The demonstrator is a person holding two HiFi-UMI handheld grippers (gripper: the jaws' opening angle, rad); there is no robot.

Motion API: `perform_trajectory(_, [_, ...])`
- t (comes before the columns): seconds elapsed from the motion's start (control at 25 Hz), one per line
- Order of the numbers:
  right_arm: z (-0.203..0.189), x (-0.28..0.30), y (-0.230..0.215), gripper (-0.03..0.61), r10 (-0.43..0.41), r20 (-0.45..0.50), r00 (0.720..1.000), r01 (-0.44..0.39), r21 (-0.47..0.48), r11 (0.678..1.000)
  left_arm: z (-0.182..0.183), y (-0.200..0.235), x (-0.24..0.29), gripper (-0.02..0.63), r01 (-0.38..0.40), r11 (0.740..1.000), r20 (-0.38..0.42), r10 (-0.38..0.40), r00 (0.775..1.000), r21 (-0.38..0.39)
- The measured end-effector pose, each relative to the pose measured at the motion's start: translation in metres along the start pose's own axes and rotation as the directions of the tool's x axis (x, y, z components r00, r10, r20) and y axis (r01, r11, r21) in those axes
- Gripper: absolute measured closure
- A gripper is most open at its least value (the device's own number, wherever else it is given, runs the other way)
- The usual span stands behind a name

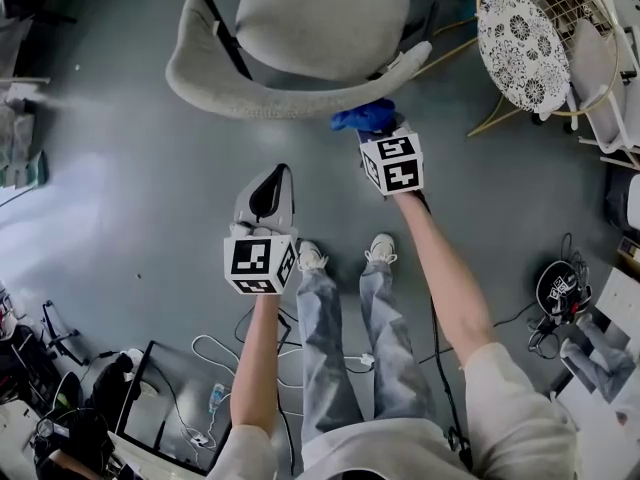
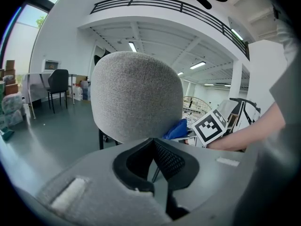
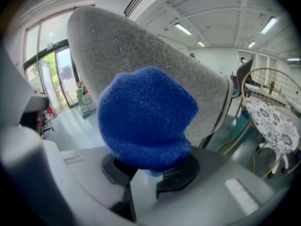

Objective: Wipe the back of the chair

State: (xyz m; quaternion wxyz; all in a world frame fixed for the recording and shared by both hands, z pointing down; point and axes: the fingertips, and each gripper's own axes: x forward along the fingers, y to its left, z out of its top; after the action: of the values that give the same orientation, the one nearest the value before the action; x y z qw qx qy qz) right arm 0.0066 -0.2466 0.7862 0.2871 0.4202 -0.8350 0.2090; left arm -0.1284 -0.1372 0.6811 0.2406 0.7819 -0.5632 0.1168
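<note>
A grey upholstered chair [image 1: 300, 28] stands ahead of me, its curved back [image 1: 270, 96] facing me. My right gripper [image 1: 378, 128] is shut on a bunched blue cloth [image 1: 362, 117], which touches the right end of the chair back. In the right gripper view the cloth [image 3: 146, 117] bulges above the jaws of the right gripper [image 3: 148, 171] and lies against the grey fabric [image 3: 155, 55]. My left gripper [image 1: 271, 178] hangs lower and to the left, apart from the chair, shut and holding nothing. The left gripper view has that left gripper [image 2: 153, 147], the chair back [image 2: 136, 93] and the cloth [image 2: 176, 130].
A gold wire chair with a round patterned cushion [image 1: 522, 48] stands at the upper right. Cables [image 1: 215, 353] and dark gear lie on the grey floor near my feet [image 1: 345, 256]. A black device [image 1: 560, 293] sits on the floor at right.
</note>
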Motion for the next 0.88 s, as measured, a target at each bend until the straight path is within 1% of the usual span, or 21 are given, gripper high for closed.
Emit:
perform_trajectory(0.2, [-0.002, -0.005, -0.001, 0.491, 0.001, -0.002, 1.000, -0.001, 0.007, 1.000, 0.001, -0.003, -0.004, 0.609, -0.001, 1.000, 0.000, 0.001, 1.000, 0.010])
perform_trajectory(0.36, [-0.003, -0.010, 0.004, 0.491, 0.012, 0.001, 1.000, -0.012, -0.006, 1.000, 0.000, -0.005, -0.003, 0.609, 0.007, 1.000, -0.001, -0.007, 1.000, 0.016])
perform_trajectory(0.56, [-0.001, -0.041, -0.001, 0.491, 0.001, 0.048, 0.999, 0.001, -0.048, 0.999, 0.002, -0.016, -0.001, 0.609, 0.016, 1.000, 0.003, -0.016, 1.000, 0.022])
perform_trajectory(0.68, [0.003, -0.061, -0.009, 0.491, -0.016, 0.071, 0.997, 0.020, -0.055, 0.998, 0.004, -0.027, 0.001, 0.609, 0.024, 0.999, 0.008, -0.024, 1.000, 0.024])
perform_trajectory(0.88, [0.026, -0.086, -0.026, 0.491, -0.035, 0.129, 0.991, 0.043, -0.061, 0.997, 0.008, -0.048, 0.004, 0.609, 0.041, 0.999, 0.015, -0.041, 0.999, 0.032])
